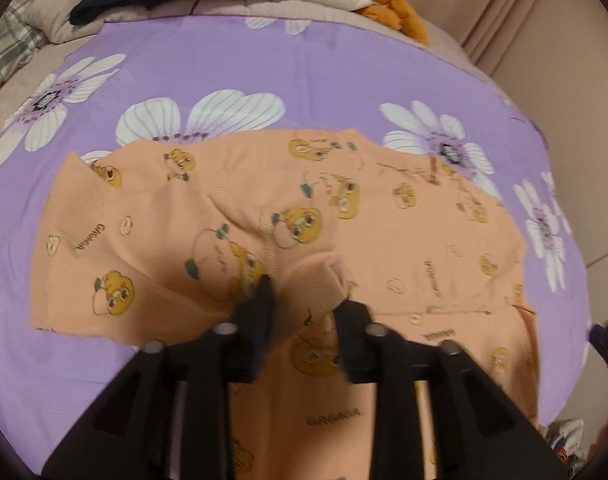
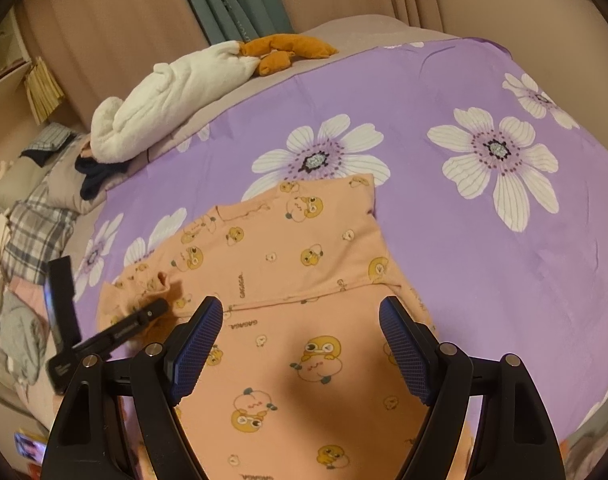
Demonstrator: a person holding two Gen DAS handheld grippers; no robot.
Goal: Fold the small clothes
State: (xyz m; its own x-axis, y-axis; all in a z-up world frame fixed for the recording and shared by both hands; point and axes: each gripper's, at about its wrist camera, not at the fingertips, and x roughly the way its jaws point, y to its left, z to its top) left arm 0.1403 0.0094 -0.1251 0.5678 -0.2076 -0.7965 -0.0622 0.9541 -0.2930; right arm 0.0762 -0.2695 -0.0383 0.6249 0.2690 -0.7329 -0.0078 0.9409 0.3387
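Note:
A small peach garment printed with yellow chicks lies partly folded on the purple flowered sheet. It also shows in the right wrist view. My left gripper is open low over the garment, its fingers on either side of a raised fold of fabric. My right gripper is open and empty above the garment's near part. The left gripper shows at the left of the right wrist view, over the garment's left end.
A white plush duck with orange feet lies at the bed's far edge. Dark clothes and plaid bedding sit at the left. Beige curtains hang behind the bed.

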